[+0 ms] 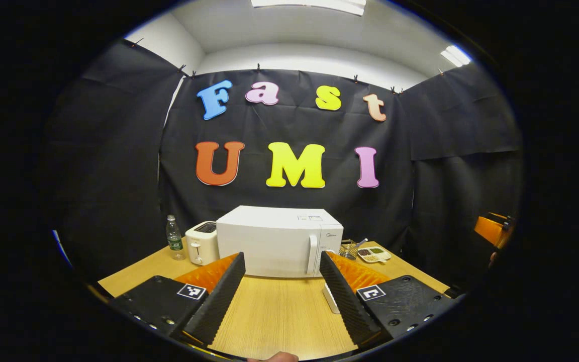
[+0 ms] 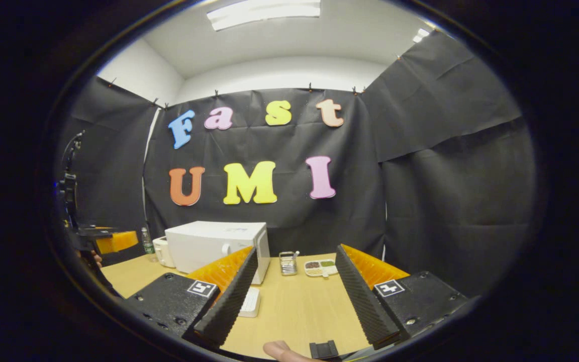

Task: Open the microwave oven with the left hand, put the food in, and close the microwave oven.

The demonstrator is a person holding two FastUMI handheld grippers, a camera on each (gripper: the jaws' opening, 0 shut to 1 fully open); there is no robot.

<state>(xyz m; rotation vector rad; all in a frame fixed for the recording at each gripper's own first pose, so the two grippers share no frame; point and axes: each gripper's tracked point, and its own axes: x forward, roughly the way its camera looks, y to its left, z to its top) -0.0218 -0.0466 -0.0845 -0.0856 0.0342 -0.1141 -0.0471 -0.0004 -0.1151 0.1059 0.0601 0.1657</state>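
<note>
Straight ahead of the left gripper (image 1: 282,271), between and beyond its widely parted fingers, the white microwave oven (image 1: 278,240) stands on the wooden desk (image 1: 274,317) with its door closed and its pale handle (image 1: 312,254) near the right finger. Those fingers hold nothing. Beyond the left finger stand a white toaster (image 1: 202,242), touching or just beside the oven, and a clear water bottle (image 1: 174,238) farther out. Past the right finger sit a small wire basket (image 1: 349,248) and a divided dish of food (image 1: 374,254), close to each other. A flat white object (image 1: 330,297) lies on the desk just behind the right finger.

The right gripper (image 2: 294,281) is likewise spread wide and empty. In the right gripper view the oven sits beyond its left finger, while the basket and the food dish lie between the fingers, farther back. Part of a fingertip (image 2: 282,350) shows at the bottom edge.
</note>
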